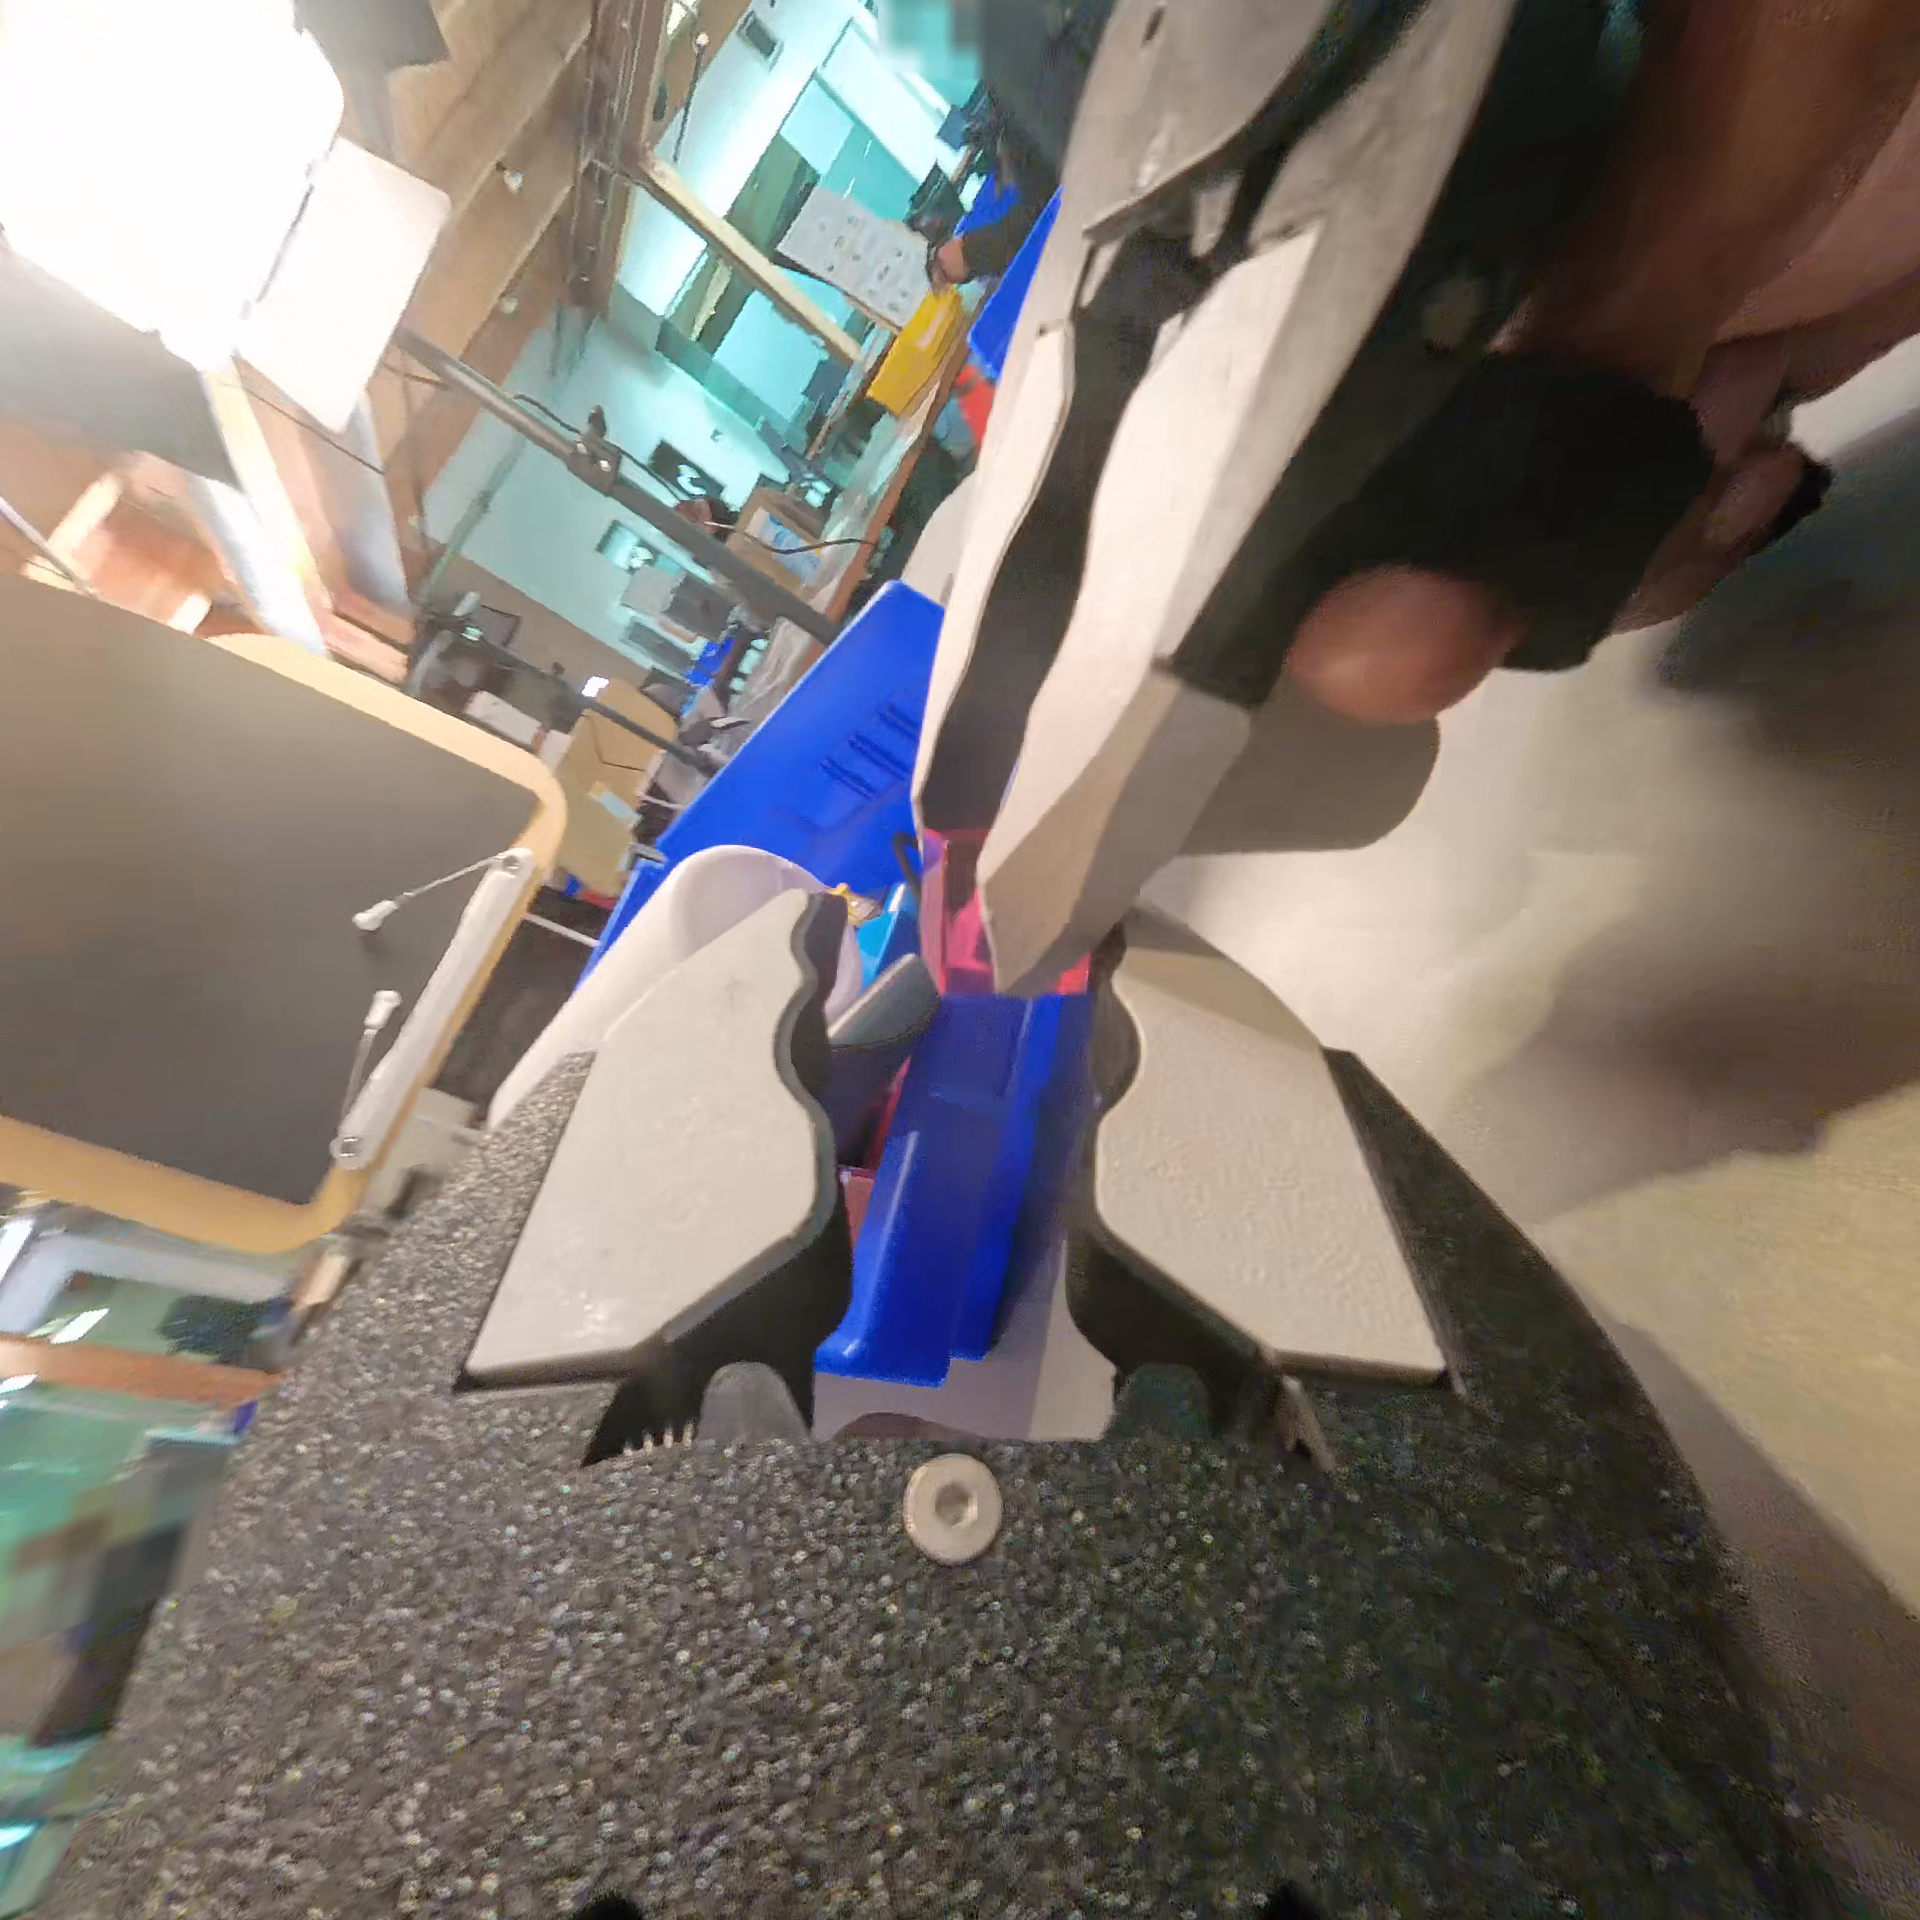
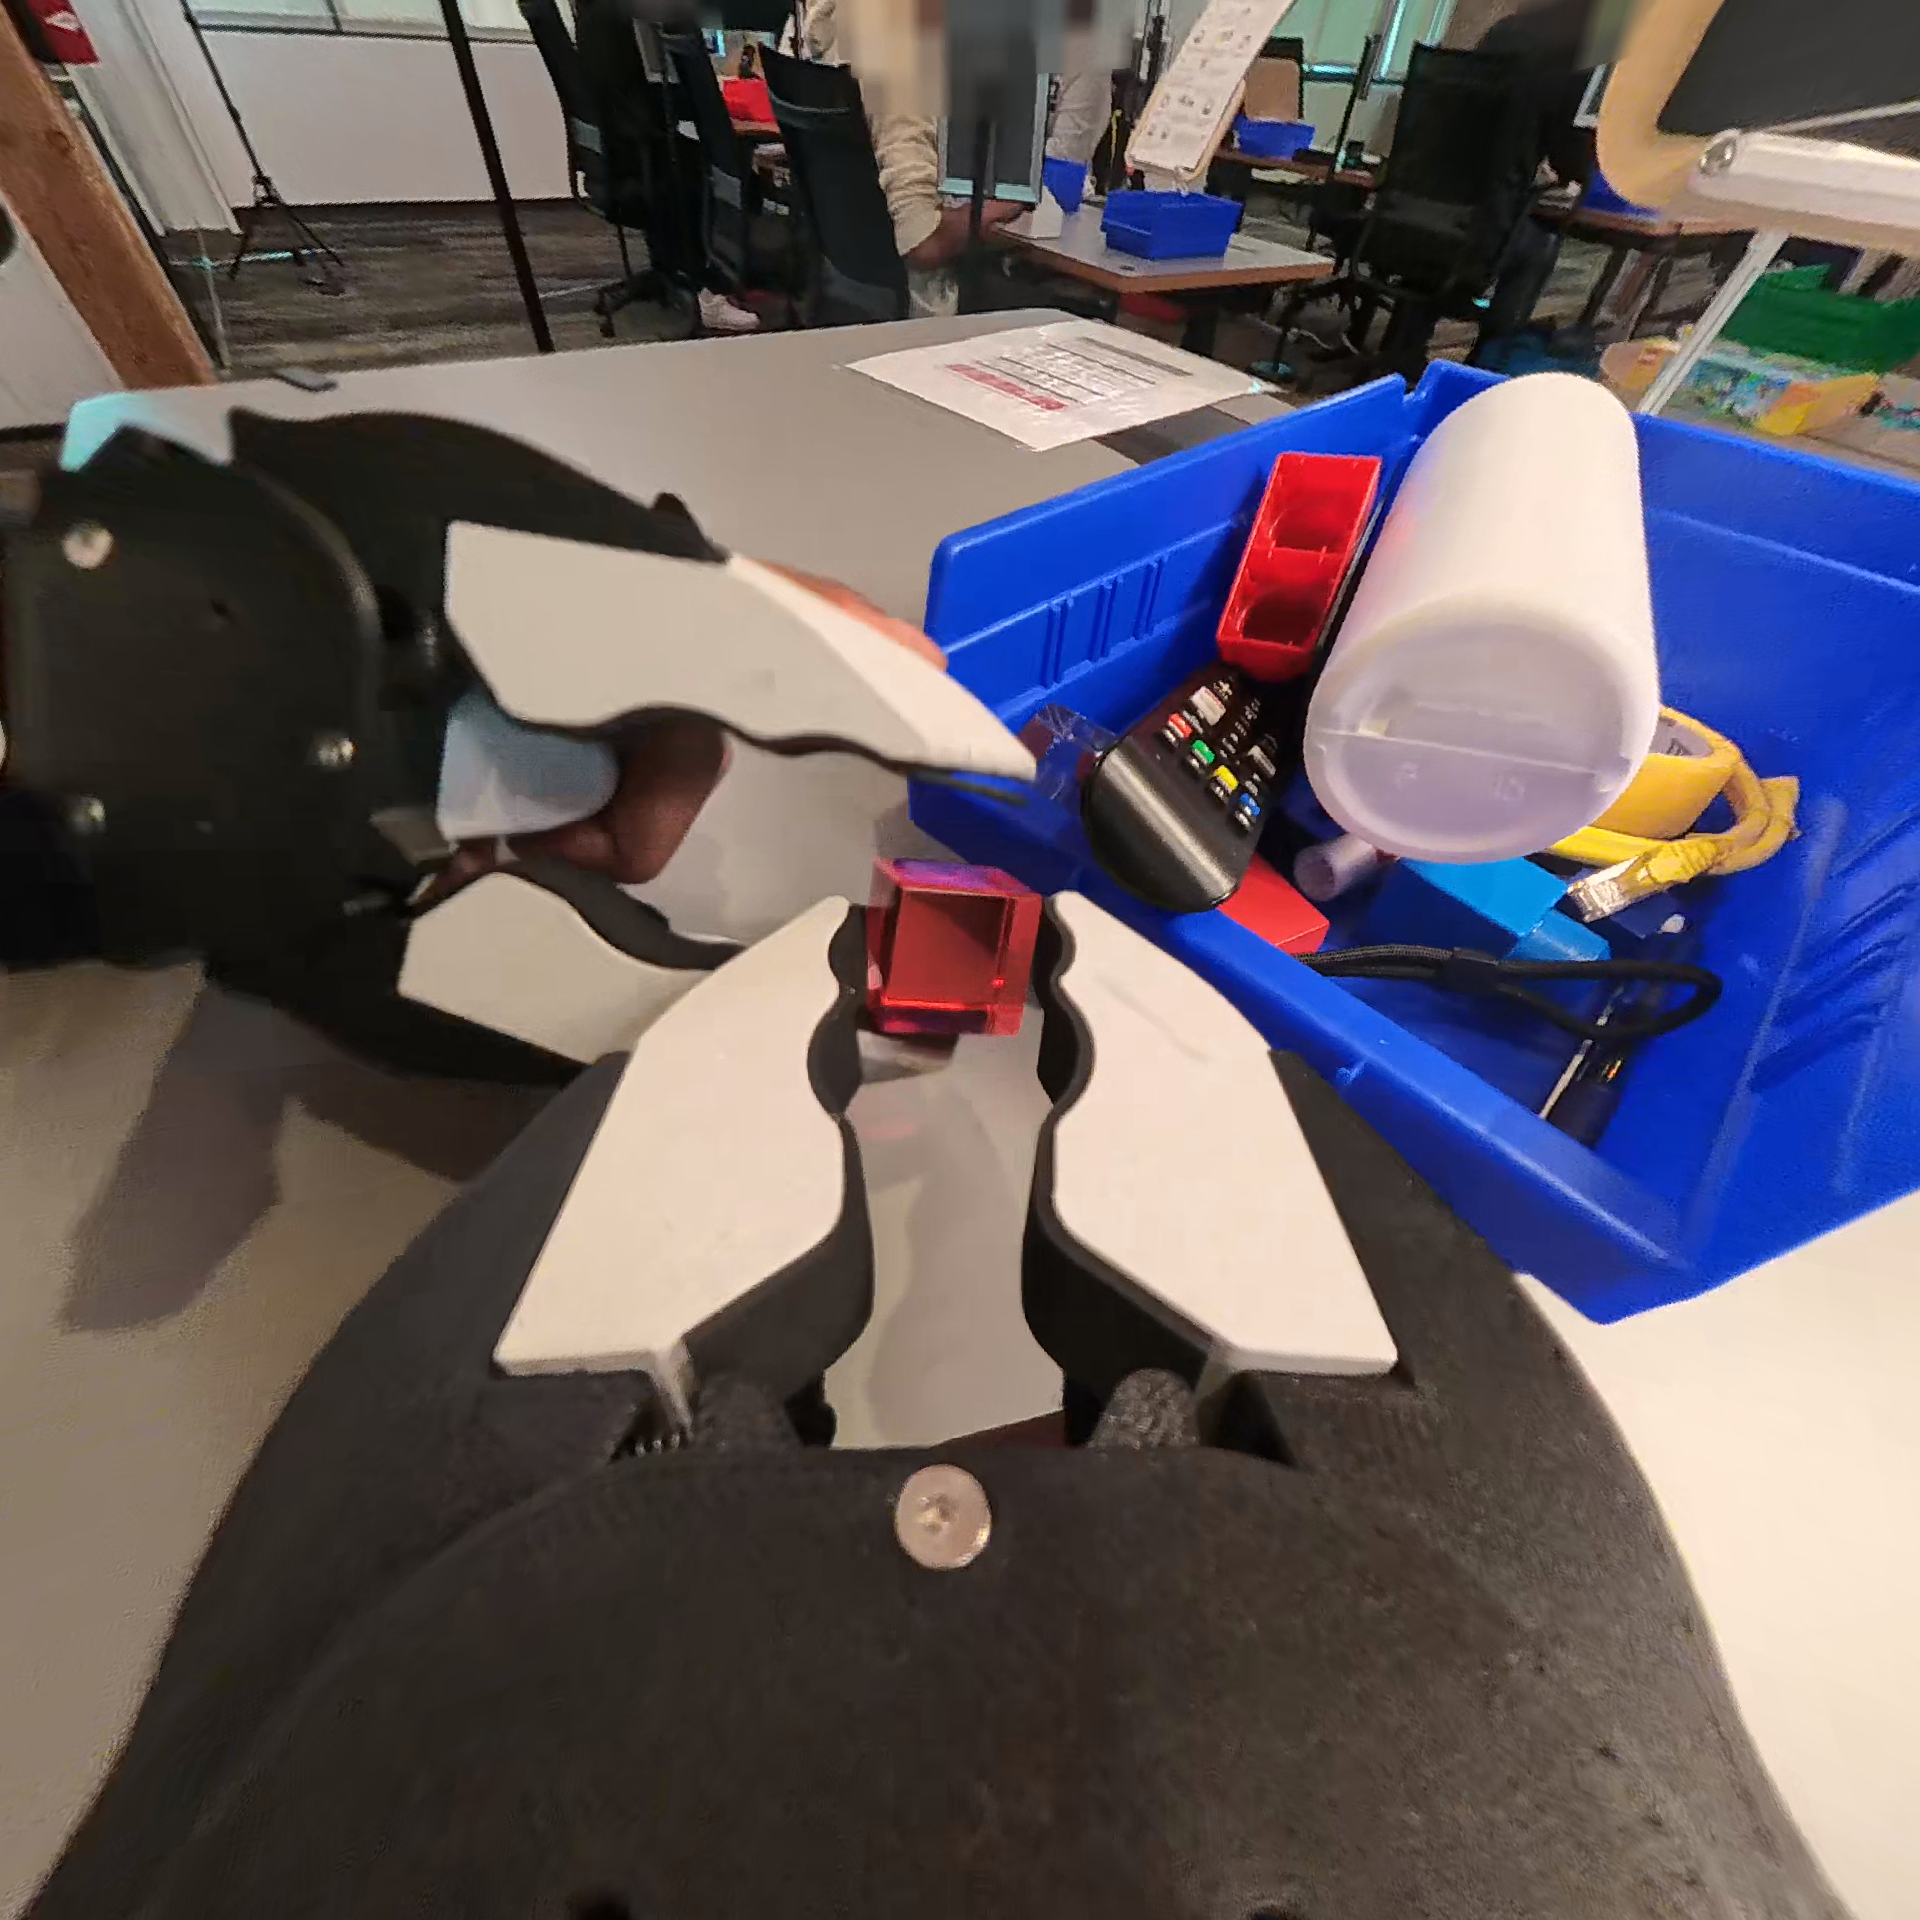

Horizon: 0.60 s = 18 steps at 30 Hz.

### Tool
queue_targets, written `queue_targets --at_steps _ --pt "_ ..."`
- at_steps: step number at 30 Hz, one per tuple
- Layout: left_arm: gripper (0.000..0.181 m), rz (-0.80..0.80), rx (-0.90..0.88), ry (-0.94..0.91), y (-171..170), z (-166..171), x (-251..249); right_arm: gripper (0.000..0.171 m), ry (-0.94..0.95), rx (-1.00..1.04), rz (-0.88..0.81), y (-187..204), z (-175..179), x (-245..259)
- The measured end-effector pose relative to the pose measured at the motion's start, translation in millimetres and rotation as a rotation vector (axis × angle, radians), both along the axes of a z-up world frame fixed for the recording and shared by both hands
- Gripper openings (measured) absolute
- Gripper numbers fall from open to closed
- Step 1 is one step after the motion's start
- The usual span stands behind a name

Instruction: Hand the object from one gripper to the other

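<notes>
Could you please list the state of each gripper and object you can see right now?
Right gripper: shut on the cube.
Cube: red, see-through, held clear of the table.
Left gripper: open, empty, beside the cube.
Bin: on the table, filled.
White cylinder: lying across the bin's contents.
Remote: tilted in the bin.

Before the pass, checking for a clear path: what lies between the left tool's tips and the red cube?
Nothing in the right wrist view: only bare grey table behind the gap between left tool and red cube.
</notes>
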<state>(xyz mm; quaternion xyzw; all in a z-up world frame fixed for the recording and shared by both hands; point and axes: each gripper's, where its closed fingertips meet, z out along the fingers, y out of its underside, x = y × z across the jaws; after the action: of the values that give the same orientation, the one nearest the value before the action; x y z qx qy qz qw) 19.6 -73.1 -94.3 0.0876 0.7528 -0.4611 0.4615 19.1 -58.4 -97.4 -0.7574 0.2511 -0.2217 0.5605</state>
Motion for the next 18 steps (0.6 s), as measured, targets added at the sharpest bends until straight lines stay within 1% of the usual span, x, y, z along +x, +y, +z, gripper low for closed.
queue_targets --at_steps 4,8,10,11,13,16,18 --pt "0.059 -0.102 -0.033 0.137 6 3 -1 0.029 0.005 0.022 0.047 -5 4 -2" --pt "0.063 -0.216 -0.039 0.264 10 2 -9 0.029 0.005 0.042 0.112 -7 5 -6" --pt "0.064 -0.236 -0.038 0.342 11 -2 -11 0.029 -0.030 0.029 0.135 -8 7 -8" --pt "0.063 -0.247 -0.042 0.416 11 -5 -13 0.028 -0.061 0.015 0.140 -9 8 -8" --pt "0.061 -0.261 -0.086 0.625 11 -8 -15 0.028 -0.132 -0.033 0.154 -11 8 -10" --pt "0.059 -0.284 -0.217 0.991 9 -6 -18 0.028 -0.255 -0.125 0.147 -12 8 -11" --pt "0.059 -0.260 -0.298 1.146 7 -5 -14 0.028 -0.352 -0.209 0.115 -13 7 -10"
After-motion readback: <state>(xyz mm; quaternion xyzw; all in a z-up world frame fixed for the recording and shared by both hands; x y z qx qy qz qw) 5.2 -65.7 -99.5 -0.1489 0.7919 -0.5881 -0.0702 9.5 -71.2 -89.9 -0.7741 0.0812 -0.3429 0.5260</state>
